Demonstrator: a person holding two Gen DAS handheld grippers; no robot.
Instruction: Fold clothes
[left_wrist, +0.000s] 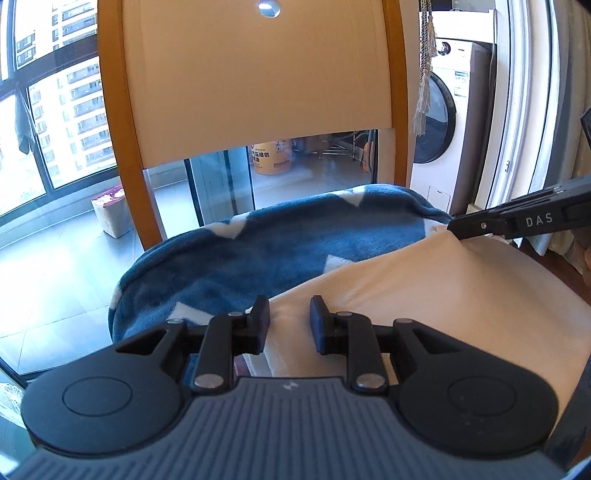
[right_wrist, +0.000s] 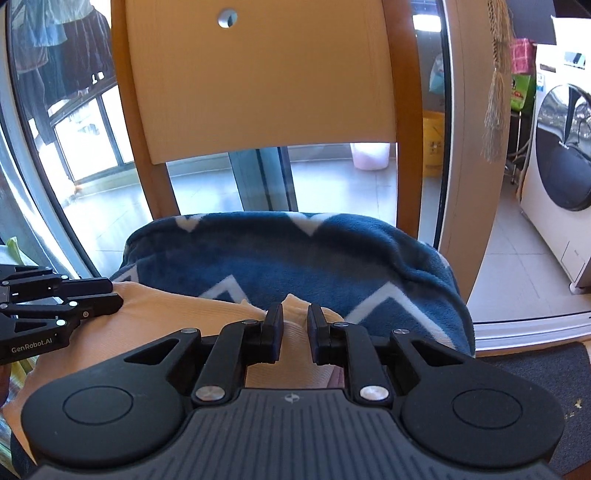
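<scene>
A cream ribbed garment (left_wrist: 424, 291) lies on a chair seat covered by a blue and white fleece blanket (left_wrist: 266, 251). My left gripper (left_wrist: 290, 314) hovers over the garment's left edge, jaws apart with cloth showing between them. In the right wrist view the garment (right_wrist: 159, 317) lies over the blanket (right_wrist: 332, 258). My right gripper (right_wrist: 295, 319) has its jaws a small gap apart around a raised corner of the cream cloth. The right gripper's fingers (left_wrist: 476, 225) show in the left wrist view at the garment's far corner. The left gripper (right_wrist: 110, 295) shows at the left of the right wrist view.
A wooden chair back (left_wrist: 258, 74) stands right behind the seat. A washing machine (left_wrist: 439, 122) stands to the right, also in the right wrist view (right_wrist: 561, 158). Glass doors and grey floor tiles (left_wrist: 55, 258) lie beyond. A yellow bucket (left_wrist: 271, 157) stands behind the chair.
</scene>
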